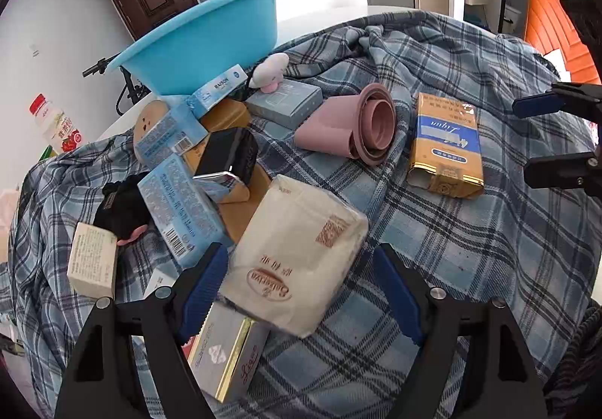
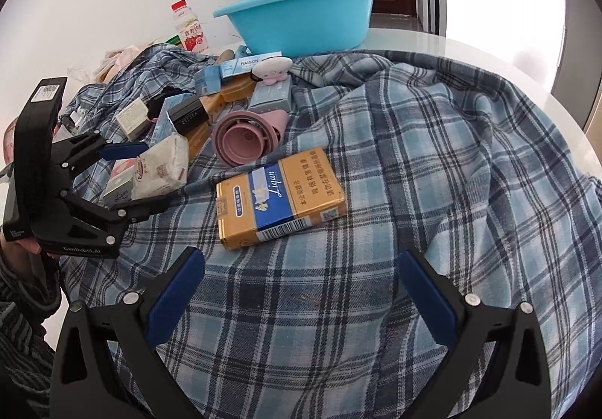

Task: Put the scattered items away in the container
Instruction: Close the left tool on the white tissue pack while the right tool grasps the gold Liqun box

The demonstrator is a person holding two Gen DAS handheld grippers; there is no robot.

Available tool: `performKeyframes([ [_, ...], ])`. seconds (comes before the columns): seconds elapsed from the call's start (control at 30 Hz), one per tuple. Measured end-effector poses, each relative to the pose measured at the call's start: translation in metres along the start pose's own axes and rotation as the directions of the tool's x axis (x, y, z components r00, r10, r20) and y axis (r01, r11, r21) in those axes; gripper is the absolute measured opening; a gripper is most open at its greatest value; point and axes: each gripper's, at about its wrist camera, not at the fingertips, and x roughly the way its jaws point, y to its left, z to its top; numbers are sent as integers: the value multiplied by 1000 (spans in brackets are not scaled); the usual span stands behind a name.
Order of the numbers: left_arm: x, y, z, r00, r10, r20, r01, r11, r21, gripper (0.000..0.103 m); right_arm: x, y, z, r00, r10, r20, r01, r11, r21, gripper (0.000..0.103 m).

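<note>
On the left, the left gripper (image 1: 301, 291) had its jaws spread around the tissue pack (image 1: 301, 253), not yet pinching. If they closed off-centre, the soft pack could squirm out. The right gripper (image 2: 301, 306) hung released near the cigarette box (image 2: 280, 199); the blue basin (image 2: 301, 20) sat beyond.

Your gold-edged box (image 1: 229, 359) sits half under the tissue pack (image 1: 297, 261) and behind the left gripper's finger (image 1: 203, 287), so you can't read its full label; the tan boxes (image 1: 240, 208) are mostly buried under the black box (image 1: 229, 155) and light-blue cartons (image 1: 177, 201). The basin (image 1: 203, 39) shows only its outer wall, inside hidden in both views. The right gripper (image 1: 557, 140) is cut off at the pic's edge, and the black bundle (image 1: 120, 208) is too dark to ID.
</note>
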Motion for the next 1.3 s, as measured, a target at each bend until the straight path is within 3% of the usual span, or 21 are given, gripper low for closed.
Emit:
performKeyframes([
  [0.17,9,5,2,999,-38,-22,38,999,-24,82,3,0,2,1000,4,-4,-4,1000,-2,103],
  [0.3,1,15,0,996,-89,-16,87,993,-79,66,5,-4,2,1000,4,-9,-4,1000,5,103],
  [0.57,-25,23,-6,981,-192,24,194,969,-156,62,7,-2,8,998,58,4,-58,998,-11,103],
  [0.9,-36,18,-9,985,-169,42,174,974,-148,60,16,23,16,999,53,14,-49,981,-189,103],
  [1.3,-32,18,-12,983,-180,47,185,972,-147,60,58,36,27,991,-100,-90,63,935,-349,103],
])
